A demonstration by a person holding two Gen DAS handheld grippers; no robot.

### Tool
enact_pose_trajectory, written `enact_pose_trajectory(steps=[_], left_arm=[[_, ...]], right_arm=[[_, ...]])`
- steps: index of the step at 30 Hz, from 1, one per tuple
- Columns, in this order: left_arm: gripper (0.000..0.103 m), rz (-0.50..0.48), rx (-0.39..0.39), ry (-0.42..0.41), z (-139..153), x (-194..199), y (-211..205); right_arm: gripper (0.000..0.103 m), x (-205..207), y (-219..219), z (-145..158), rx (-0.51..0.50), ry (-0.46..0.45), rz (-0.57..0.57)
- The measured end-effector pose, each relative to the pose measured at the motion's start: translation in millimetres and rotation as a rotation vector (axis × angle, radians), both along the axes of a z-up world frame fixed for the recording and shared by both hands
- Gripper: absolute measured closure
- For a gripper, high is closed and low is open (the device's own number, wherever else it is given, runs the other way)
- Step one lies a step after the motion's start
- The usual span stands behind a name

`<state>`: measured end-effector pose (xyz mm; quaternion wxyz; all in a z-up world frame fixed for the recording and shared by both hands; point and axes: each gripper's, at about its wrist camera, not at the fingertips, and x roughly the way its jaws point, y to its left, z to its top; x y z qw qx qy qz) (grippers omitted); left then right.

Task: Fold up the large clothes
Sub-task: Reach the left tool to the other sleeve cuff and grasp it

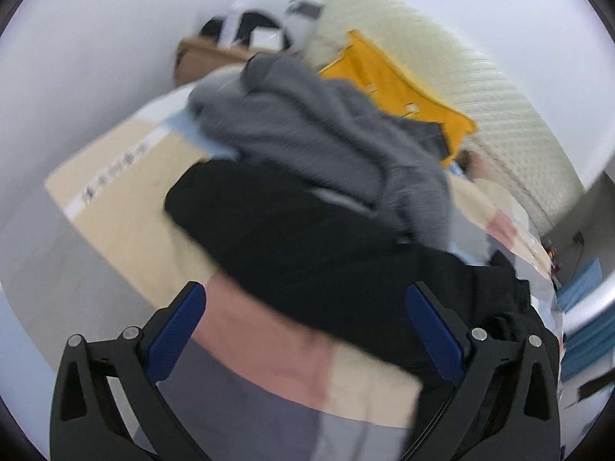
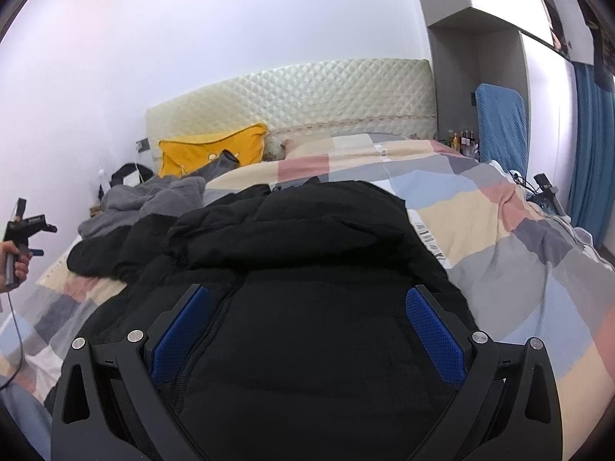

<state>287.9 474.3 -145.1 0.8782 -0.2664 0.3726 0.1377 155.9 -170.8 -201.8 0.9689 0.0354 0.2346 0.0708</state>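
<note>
Both wrist views show a bed covered by a checked quilt (image 2: 480, 211) in cream, pink, grey and pale blue blocks. A black padded jacket (image 2: 307, 269) lies spread on the quilt toward the foot edge of the bed, its hood end pointing toward the headboard (image 2: 300, 92) and one sleeve trailing toward the left edge. A zip line runs down its front.

The right gripper (image 2: 307, 330) hovers directly over the jacket body, its blue-padded fingers (image 2: 434, 330) spread wide with nothing between them; whether the tips touch the fabric cannot be determined.

The left gripper (image 1: 307, 330) also stands with its jaws spread wide and empty, above the quilt at the left edge of the bed, with the jacket's sleeve (image 1: 288, 230) just ahead of it. This view is motion-blurred. In the right wrist view the same tool (image 2: 27, 226) appears at the far left, held in a hand (image 2: 15, 265), clear of the bedding.

A crumpled grey garment (image 2: 150, 199) lies beside the jacket, nearer the headboard on the left side, touching its sleeve. A yellow pillow (image 2: 215, 150) leans against the quilted cream headboard.

A white strip on the quilt carries dark printed characters (image 2: 430, 238); they are too small and distorted to read. No brand marks are legible on the jacket or tools.
</note>
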Motion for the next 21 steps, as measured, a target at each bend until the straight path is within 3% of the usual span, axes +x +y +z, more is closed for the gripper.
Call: enact_pose_trajectory(steps=[7,15,21], left_arm=[[0.0,0.121,-0.16,0.025,-73,5,70],[0.001,0.203,-0.311,-0.095,-134,15,120],[0.004,0.203,-0.325,-0.196,-147,50,126]], right_arm=[[0.001,22,10,-13,-0.008,0.092,-0.068],[0.001,43,8,-22,0.014,0.155,-0.135],[0.001,54,13,-30,-0.001,0.189,-0.151]])
